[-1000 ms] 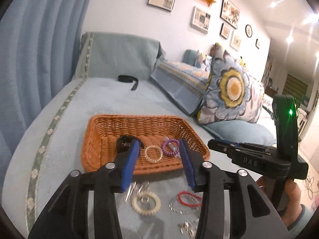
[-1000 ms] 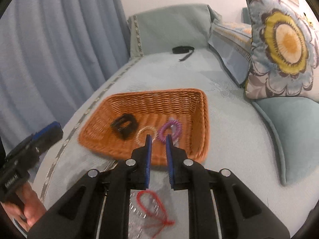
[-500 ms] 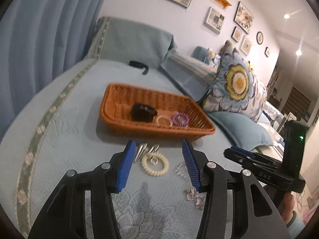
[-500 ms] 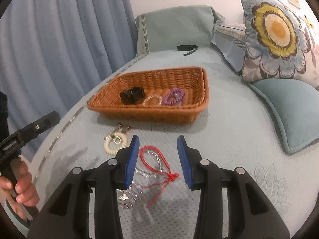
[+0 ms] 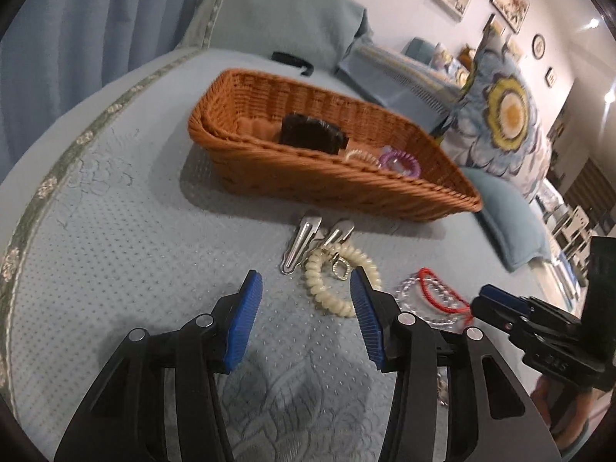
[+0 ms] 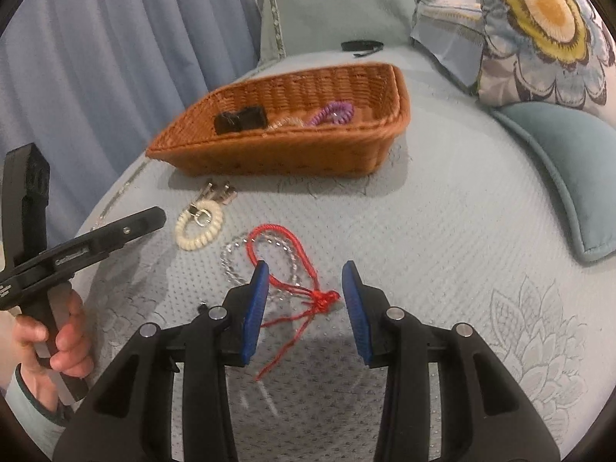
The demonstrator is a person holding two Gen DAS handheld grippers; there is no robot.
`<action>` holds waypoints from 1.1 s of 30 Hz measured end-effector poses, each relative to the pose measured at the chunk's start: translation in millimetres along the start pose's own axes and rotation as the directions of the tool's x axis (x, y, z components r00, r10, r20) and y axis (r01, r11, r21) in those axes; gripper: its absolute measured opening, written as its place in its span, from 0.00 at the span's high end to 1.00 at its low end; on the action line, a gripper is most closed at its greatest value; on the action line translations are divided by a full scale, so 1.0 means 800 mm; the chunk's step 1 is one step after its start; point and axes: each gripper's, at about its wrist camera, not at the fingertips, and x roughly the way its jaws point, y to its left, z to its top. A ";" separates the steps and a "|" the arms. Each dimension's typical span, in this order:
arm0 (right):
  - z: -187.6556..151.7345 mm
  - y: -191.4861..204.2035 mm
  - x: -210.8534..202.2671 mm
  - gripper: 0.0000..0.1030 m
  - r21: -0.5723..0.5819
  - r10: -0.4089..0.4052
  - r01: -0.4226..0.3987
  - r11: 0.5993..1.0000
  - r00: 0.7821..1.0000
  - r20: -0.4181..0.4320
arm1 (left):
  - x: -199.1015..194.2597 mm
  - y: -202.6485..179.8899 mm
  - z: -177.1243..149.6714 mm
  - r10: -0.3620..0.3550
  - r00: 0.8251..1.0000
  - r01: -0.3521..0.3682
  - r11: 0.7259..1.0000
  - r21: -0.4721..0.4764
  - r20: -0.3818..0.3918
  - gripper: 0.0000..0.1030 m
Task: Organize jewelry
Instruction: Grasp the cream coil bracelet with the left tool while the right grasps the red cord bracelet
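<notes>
No text or label is clearly legible anywhere.

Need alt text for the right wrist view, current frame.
The right gripper hangs open over a red cord bracelet, whose knot lies between the blue fingers on a pale blue bedspread. The cord overlaps a clear bead bracelet; a cream spiral hair tie lies further left. Behind sits a wicker basket, and the left gripper enters from the left.
</notes>
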 end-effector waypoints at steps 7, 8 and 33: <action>0.001 -0.012 0.001 0.65 0.030 0.013 -0.013 0.999 1.000 -0.007 | 0.022 -0.022 0.001 0.118 0.992 -0.114 0.989 0.092 -0.036 0.61; 0.001 -0.011 0.001 0.65 0.028 0.013 -0.013 1.000 1.000 -0.006 | 0.023 -0.025 0.001 0.132 0.991 -0.128 0.987 0.102 -0.035 0.61; 0.005 0.023 -0.025 0.96 -0.060 0.032 -0.029 0.998 0.998 0.057 | -0.030 -0.035 -0.026 0.084 0.995 -0.090 0.986 0.139 0.050 0.92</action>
